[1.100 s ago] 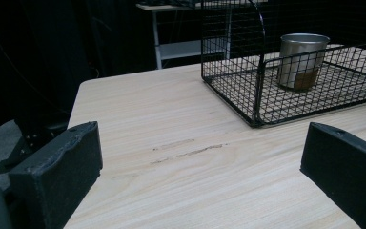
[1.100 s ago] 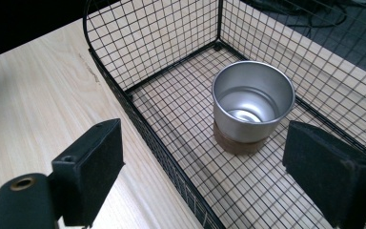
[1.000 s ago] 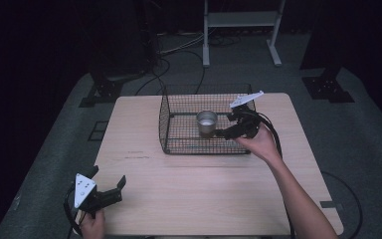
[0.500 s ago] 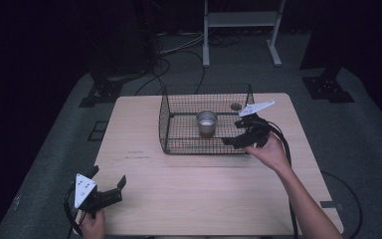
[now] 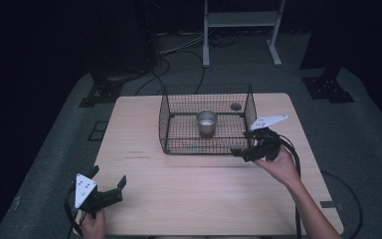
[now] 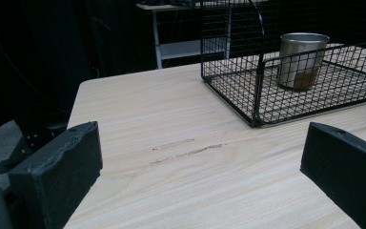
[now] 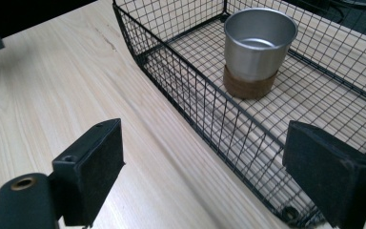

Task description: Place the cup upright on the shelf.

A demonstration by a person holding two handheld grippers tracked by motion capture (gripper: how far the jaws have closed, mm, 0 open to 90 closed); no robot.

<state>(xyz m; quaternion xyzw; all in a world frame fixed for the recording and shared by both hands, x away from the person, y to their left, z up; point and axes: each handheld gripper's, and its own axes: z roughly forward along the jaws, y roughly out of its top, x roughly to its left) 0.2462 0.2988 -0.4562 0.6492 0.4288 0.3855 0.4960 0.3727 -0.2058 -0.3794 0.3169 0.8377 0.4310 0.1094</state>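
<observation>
A black wire basket [image 5: 165,124] stands on the far half of the wooden table [image 5: 199,199]. Upright inside it is a metal cup [image 5: 207,123] with a brown band at its base. My right gripper [image 5: 241,143] hovers open just outside the basket's near right corner, jaws pointing left along the front wall, nothing between them. In the right gripper view the cup [image 7: 258,45] sits beyond the mesh wall [image 7: 205,119]. My left gripper [image 5: 109,175] rests open at the near left corner of the table, far from the basket [image 6: 257,90] and cup [image 6: 301,59].
A small dark round spot [image 5: 236,106] lies at the basket's back right. A faint scratch [image 5: 134,155] marks the wood left of the basket. Beyond the table are a white stand [image 5: 238,30], floor cables [image 5: 169,64] and black stand feet [image 5: 328,87].
My right gripper has drawn back from beside the cup, over the basket, to outside its near right corner. The cup stayed upright in the basket. The left gripper has not moved.
</observation>
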